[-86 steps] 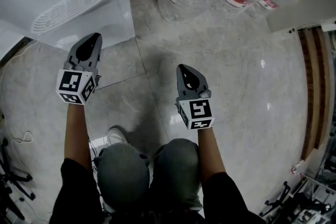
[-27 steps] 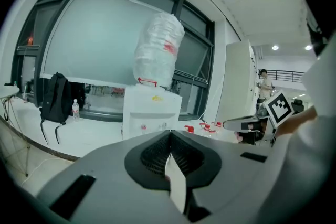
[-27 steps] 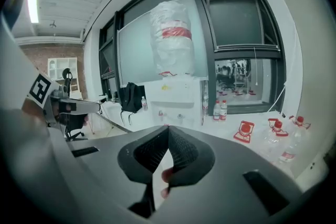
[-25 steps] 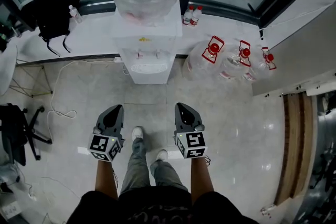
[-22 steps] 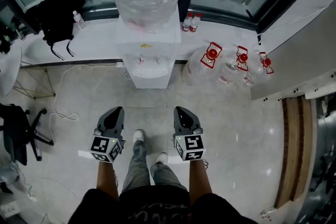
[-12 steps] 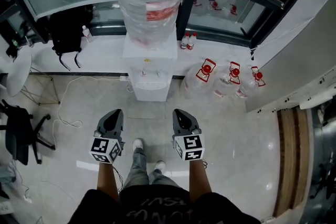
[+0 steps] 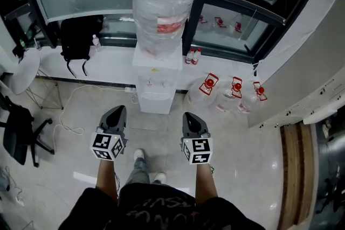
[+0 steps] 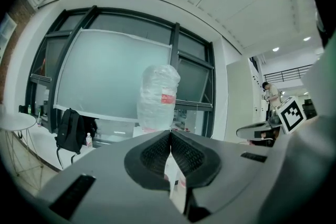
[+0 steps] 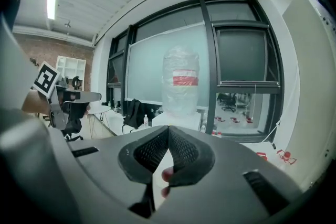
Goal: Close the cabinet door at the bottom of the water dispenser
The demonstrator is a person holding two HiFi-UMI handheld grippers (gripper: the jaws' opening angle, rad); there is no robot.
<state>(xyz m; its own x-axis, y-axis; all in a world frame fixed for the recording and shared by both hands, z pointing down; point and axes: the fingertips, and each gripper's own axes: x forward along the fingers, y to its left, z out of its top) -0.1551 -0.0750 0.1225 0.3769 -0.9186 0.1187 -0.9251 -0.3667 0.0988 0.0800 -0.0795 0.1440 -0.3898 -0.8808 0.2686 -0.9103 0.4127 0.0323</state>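
Note:
The white water dispenser stands against the window ledge, with a large plastic-wrapped bottle on top. Its lower front faces me; I cannot make out the cabinet door's position from this height. My left gripper and right gripper are held side by side a step back from the dispenser, both shut and empty. In the left gripper view the jaws are pressed together below the bottle. The right gripper view likewise has the jaws together under the bottle.
Three spare water jugs with red caps lie on the floor to the dispenser's right. A black backpack hangs off the ledge at the left. An office chair and a floor cable are at the left; a wooden strip runs at the right.
The person has risen from a crouch at the dispenser's base and stepped back. The dispenser now sits farther away and both grippers stay shut and empty.

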